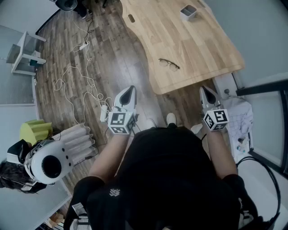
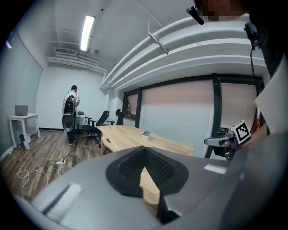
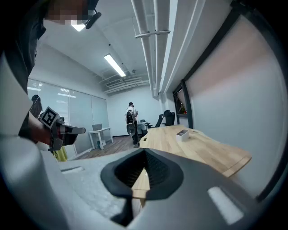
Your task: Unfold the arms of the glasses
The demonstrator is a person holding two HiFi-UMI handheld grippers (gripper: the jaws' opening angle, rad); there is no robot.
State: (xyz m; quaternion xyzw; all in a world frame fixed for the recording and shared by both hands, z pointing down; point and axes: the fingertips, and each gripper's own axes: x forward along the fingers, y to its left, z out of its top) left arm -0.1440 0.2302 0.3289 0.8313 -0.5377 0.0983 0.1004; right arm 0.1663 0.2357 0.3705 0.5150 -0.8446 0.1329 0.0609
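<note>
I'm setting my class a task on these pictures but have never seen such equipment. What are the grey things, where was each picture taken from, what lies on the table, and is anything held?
There is no robot: a person holds a hand-operated claw in each hand. The head view looks down from a camera on the person's head and shows the left claw and the right claw in front of the body. The other two pictures come from cameras riding on each claw, looking along its jaws. On the wooden table lie a pair of glasses near the edge and a small pale box farther away. Both claws are shut and empty, and neither touches the glasses.
</note>
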